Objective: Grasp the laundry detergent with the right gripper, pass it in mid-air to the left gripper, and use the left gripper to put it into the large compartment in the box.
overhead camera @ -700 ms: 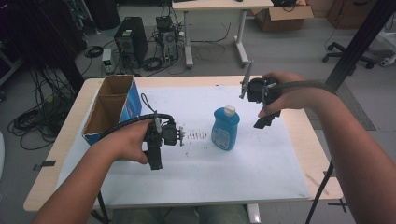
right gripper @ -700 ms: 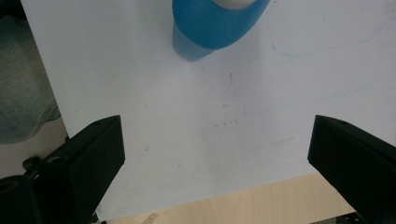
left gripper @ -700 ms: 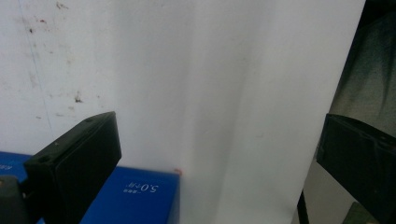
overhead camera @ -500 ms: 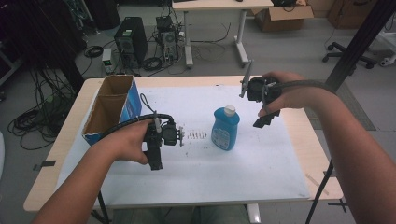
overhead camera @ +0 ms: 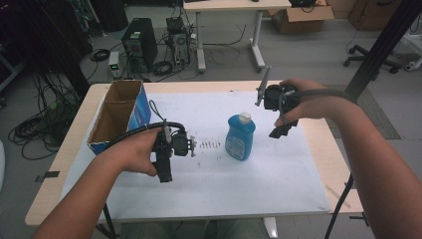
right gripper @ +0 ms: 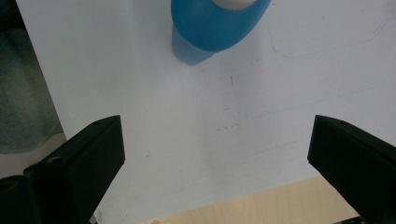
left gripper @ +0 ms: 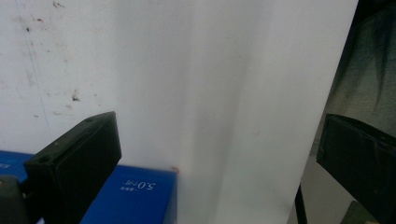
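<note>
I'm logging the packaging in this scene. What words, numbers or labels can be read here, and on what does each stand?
"5.0" followed by a small unclear mark, upside down in the left gripper view: on the blue cardboard box.
More white print at that box's left edge: too cut off to read.
Blue bottle: its label is too blurred to read.
Small dark marks on the white mat: too small to read.

Glossy smooth plastic is seen on the blue bottle with white cap point(overhead camera: 240, 139); matt white sheet point(overhead camera: 278, 174), scuffed, over pale wooden tabletop point(overhead camera: 343, 194); matt brown-lined blue cardboard box point(overhead camera: 119, 117).
</note>
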